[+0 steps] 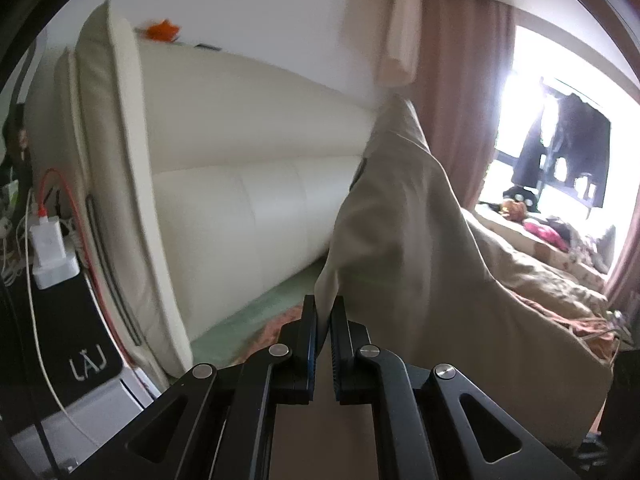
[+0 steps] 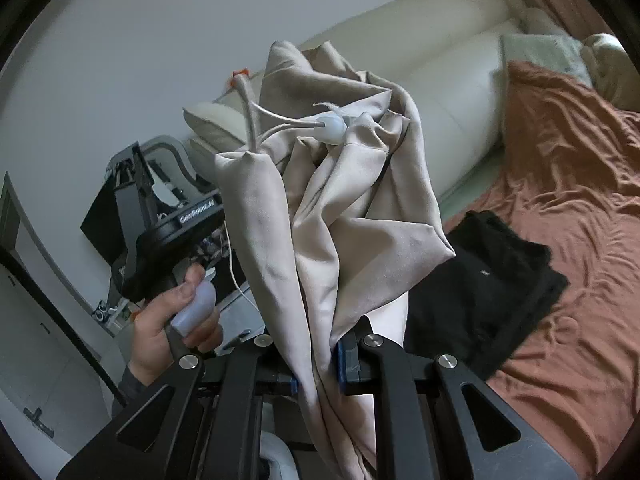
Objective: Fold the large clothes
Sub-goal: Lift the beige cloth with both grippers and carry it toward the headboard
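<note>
Now the beige garment (image 2: 332, 208) is held aloft, pinched by both the left gripper (image 1: 323, 312) and right gripper (image 2: 336, 344); next it must be spread flat on the bed (image 2: 580, 240) beside the headboard edge.

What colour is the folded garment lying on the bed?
Black, on the rust-orange bedspread; the right wrist view shows it best.
</note>
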A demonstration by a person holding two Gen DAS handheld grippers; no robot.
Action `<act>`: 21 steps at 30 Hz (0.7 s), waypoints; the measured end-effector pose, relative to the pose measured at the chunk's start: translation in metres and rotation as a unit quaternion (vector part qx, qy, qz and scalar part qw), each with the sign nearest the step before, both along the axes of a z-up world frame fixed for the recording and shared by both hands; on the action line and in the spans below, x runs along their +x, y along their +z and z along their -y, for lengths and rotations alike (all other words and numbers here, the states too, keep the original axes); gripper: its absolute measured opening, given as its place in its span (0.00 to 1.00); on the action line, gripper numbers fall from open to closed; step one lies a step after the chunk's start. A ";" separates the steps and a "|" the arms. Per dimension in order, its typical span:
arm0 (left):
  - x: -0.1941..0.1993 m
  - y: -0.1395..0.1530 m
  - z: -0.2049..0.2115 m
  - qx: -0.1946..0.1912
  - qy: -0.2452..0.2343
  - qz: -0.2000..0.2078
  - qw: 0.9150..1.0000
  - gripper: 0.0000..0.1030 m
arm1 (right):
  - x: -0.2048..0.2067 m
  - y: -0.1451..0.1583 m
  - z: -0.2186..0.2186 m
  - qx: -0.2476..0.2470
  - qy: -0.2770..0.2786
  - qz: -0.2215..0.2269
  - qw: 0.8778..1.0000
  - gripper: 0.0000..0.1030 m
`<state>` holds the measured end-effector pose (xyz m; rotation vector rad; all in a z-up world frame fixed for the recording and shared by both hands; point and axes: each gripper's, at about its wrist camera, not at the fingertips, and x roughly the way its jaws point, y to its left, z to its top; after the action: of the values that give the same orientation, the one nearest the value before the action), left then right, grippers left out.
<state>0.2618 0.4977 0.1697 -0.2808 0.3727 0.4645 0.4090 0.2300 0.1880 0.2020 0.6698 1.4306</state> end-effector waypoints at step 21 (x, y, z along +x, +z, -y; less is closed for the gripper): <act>0.152 -0.133 -0.074 -0.026 0.056 -0.102 0.993 0.11 | 0.187 -0.118 -0.116 -0.060 -0.039 -0.131 0.989 0.10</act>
<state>0.4139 0.5715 0.0368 -0.3077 0.5707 0.5969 0.5955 0.3459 0.0701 0.3205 0.9503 1.2953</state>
